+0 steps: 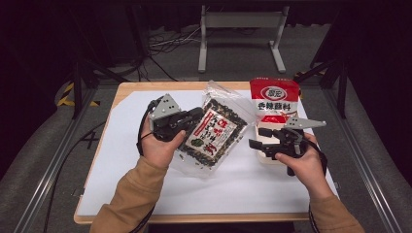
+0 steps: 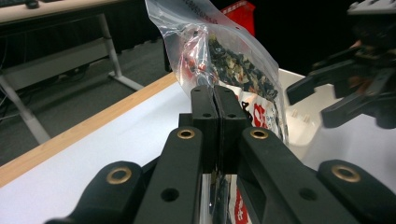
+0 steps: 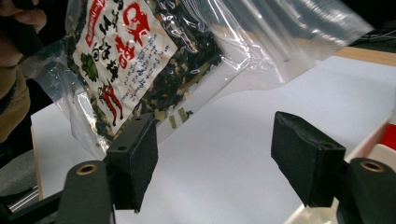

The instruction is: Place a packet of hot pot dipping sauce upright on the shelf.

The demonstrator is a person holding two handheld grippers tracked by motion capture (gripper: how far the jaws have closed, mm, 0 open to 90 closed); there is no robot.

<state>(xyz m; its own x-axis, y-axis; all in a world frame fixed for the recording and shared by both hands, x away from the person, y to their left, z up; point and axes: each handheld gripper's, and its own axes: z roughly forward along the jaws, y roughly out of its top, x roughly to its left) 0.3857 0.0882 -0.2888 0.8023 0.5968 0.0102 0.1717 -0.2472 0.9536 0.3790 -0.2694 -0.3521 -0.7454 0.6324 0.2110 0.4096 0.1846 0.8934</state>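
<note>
A clear plastic bag [image 1: 212, 134] of dark dried flakes with a white and red label hangs tilted above the middle of the table. My left gripper [image 1: 196, 115] is shut on the bag's left edge. In the left gripper view the jaws [image 2: 215, 109] pinch the plastic of the bag [image 2: 224, 60]. My right gripper [image 1: 256, 137] stands open just right of the bag and touches nothing. In the right gripper view its gripper [image 3: 219, 158] points at the bag's [image 3: 140, 56] lower edge, with bare table between the pads.
A red and white snack packet [image 1: 274, 99] stands upright in a white tray [image 1: 266, 158] at the right, under my right gripper. A white mat [image 1: 145, 170] covers the wooden table. Cables and a grey table frame [image 1: 240, 22] lie on the floor beyond.
</note>
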